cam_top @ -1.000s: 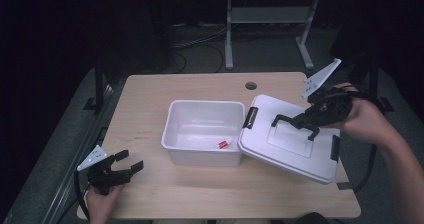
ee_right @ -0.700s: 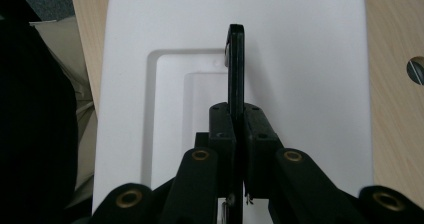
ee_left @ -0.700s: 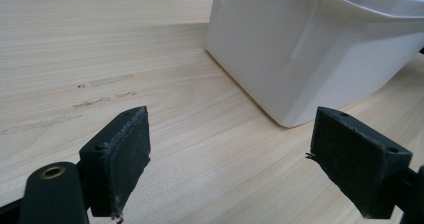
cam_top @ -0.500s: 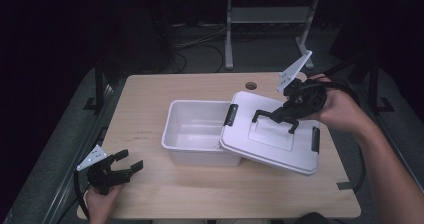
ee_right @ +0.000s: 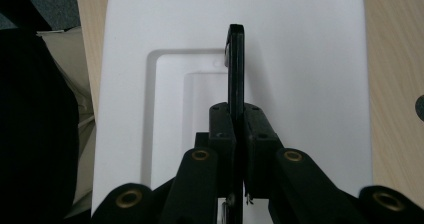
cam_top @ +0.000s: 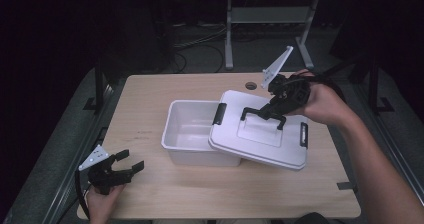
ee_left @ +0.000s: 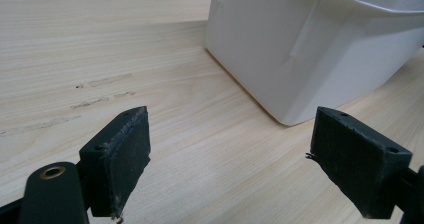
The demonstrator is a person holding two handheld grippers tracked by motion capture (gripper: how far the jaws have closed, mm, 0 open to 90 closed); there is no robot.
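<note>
A white plastic bin [cam_top: 192, 129] stands in the middle of the wooden table. Its white lid [cam_top: 260, 134] hangs tilted over the bin's right half, covering that part of the opening. My right gripper [cam_top: 267, 113] is shut on the lid's black handle [cam_top: 263, 116]; the right gripper view shows the handle [ee_right: 235, 69] pinched edge-on between the pads [ee_right: 222, 134]. My left gripper [cam_top: 126, 166] rests open at the table's front left corner, apart from the bin. Its two pads [ee_left: 120, 159] frame bare wood with the bin's corner [ee_left: 300, 59] beyond.
Black latches sit on the lid's ends [cam_top: 219, 114] [cam_top: 303, 134]. A round cable hole [cam_top: 250, 85] marks the table's back edge. A metal stand [cam_top: 270, 19] and cables lie on the dark floor beyond. A small dark patch [cam_top: 346, 186] sits near the front right corner.
My right gripper has carried the lid left by its handle, from beside the bin to partly over its opening. The left gripper has stayed put.
</note>
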